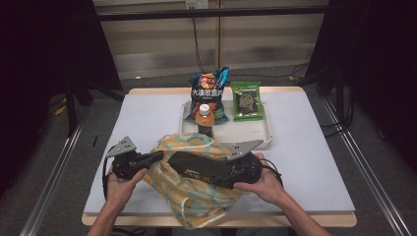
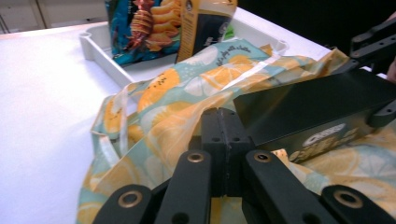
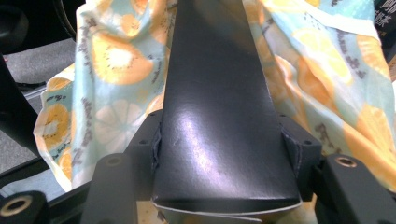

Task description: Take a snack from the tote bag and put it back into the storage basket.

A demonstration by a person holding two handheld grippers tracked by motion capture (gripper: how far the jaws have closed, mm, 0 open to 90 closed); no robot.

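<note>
So the step in hand looks like bagging: a long black box is being fed into the fruit-print tote bag. The right gripper is clamped on one end of that box, with the pads pressed into its two sides and the box running straight out ahead of the jaws over the cloth. The left gripper is closed tight, jaws together, and a fold of the bag's cloth seems to be pinched between them, though the pinch itself is hidden behind the jaw blocks, so that's a guess. The box's far end lies just past the left jaws, to their right, on top of the fabric rather than clearly inside it. Next, the bag's mouth probably has to be lifted and held open ahead of the box so it can be slid in endwise. Beyond both jaws, a white tray holds a blue chip bag, a green snack packet and a bottle, all waiting.
</note>
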